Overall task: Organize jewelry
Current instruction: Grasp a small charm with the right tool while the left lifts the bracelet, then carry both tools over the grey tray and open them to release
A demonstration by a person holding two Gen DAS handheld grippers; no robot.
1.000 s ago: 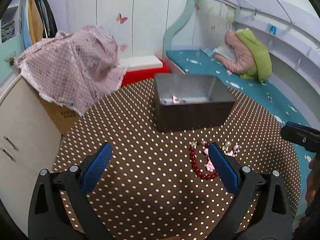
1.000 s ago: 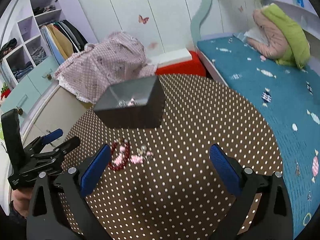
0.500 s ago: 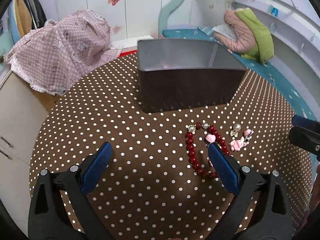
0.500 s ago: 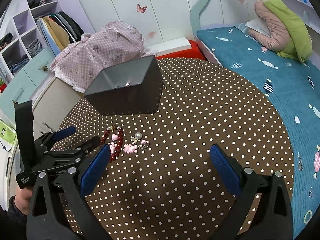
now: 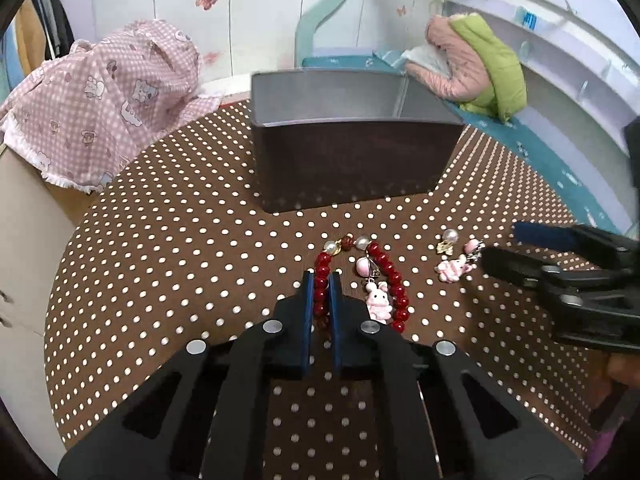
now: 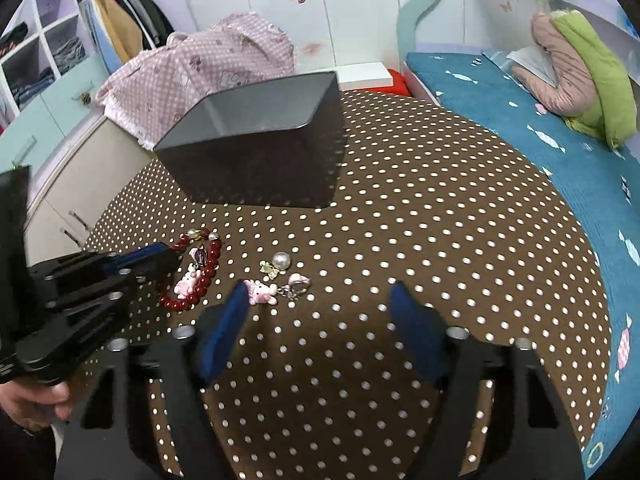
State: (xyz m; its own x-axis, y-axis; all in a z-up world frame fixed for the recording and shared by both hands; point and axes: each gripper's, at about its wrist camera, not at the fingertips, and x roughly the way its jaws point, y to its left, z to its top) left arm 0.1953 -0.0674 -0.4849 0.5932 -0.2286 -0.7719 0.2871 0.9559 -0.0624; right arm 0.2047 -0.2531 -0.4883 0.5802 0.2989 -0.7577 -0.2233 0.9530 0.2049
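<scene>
Just in front of the dark box on the desk, the light, floppy red bead bracelet is pinched at its left strand by the left gripper with fingers nearly together, while the right gripper, fingers half-spread and just been closing, holds nothing.

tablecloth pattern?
Brown with small white polka dots; the tablecloth shows best in the right wrist view.

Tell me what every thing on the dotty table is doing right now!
Left gripper: just closed, shut on the red bead bracelet.
Red bead bracelet: on the table, pinched on one side.
Right gripper: just been closing, open, nothing gripped.
Pink bunny charm: loose on the table.
Pearl earring: loose.
Dark box: open-topped, upright.
</scene>
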